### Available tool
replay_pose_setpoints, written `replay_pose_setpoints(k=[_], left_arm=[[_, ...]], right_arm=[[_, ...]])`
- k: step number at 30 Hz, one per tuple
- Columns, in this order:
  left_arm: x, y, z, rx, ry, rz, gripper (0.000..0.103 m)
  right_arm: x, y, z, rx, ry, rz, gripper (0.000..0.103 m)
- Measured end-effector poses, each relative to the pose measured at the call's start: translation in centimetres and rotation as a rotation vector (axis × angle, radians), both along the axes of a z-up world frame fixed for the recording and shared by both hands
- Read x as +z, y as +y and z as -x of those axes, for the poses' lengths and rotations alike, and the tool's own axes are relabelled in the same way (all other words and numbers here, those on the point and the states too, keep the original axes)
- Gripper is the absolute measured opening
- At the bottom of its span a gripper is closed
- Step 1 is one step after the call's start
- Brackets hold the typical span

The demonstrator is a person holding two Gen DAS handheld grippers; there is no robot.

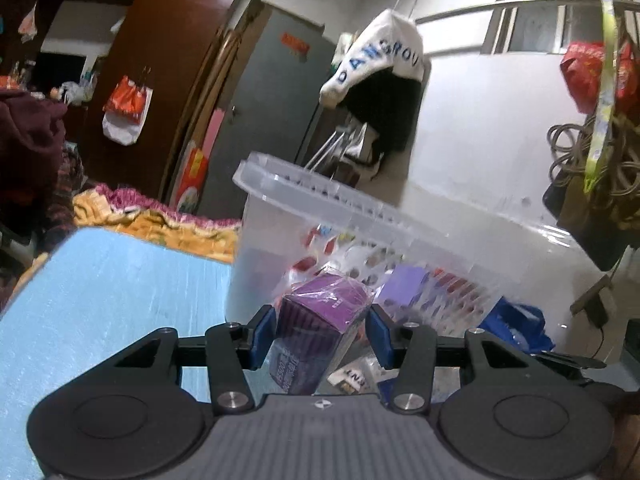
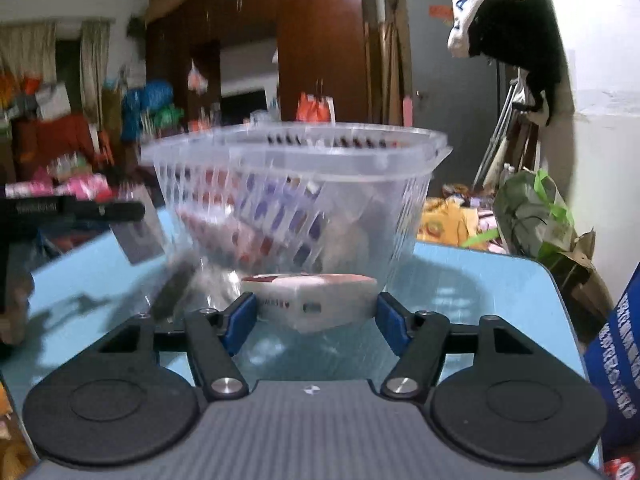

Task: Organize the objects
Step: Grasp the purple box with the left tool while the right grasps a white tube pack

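Observation:
My left gripper (image 1: 320, 330) is shut on a purple box (image 1: 320, 320) wrapped in clear film, held above the blue table (image 1: 100, 300) beside a clear slotted plastic basket (image 1: 360, 216). The basket holds several packets and boxes. My right gripper (image 2: 314, 312) is shut on a white and red box (image 2: 316, 296), low over the table (image 2: 480, 292), just in front of the same basket (image 2: 296, 168). The left gripper's black arm (image 2: 72, 210) shows at the left of the right wrist view with the box under it, blurred.
A blue bag (image 2: 616, 360) stands at the table's right edge. A green leafy bag (image 2: 532, 216) sits past the far right corner. Bedding (image 1: 160, 216) lies behind the table. Clothes (image 1: 376, 68) hang on the wall behind the basket.

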State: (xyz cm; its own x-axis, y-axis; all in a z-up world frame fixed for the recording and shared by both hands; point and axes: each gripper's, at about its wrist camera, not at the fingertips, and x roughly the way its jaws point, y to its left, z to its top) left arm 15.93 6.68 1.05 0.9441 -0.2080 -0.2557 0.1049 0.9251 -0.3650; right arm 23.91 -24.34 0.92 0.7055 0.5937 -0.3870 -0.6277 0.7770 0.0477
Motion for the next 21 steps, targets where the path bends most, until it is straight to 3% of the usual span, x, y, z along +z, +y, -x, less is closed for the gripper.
replay_pose_setpoints(k=[12, 21], left_arm=[[0.3, -0.1, 0.0, 0.004, -0.032, 0.001, 0.053], [0.5, -0.1, 0.8, 0.013, -0.088, -0.01, 0.053]], right_arm=[[0.1, 0.1, -0.2, 0.014, -0.018, -0.029, 0.065], [0.5, -1.0, 2.9, 0.008, -0.19, -0.119, 0.064]])
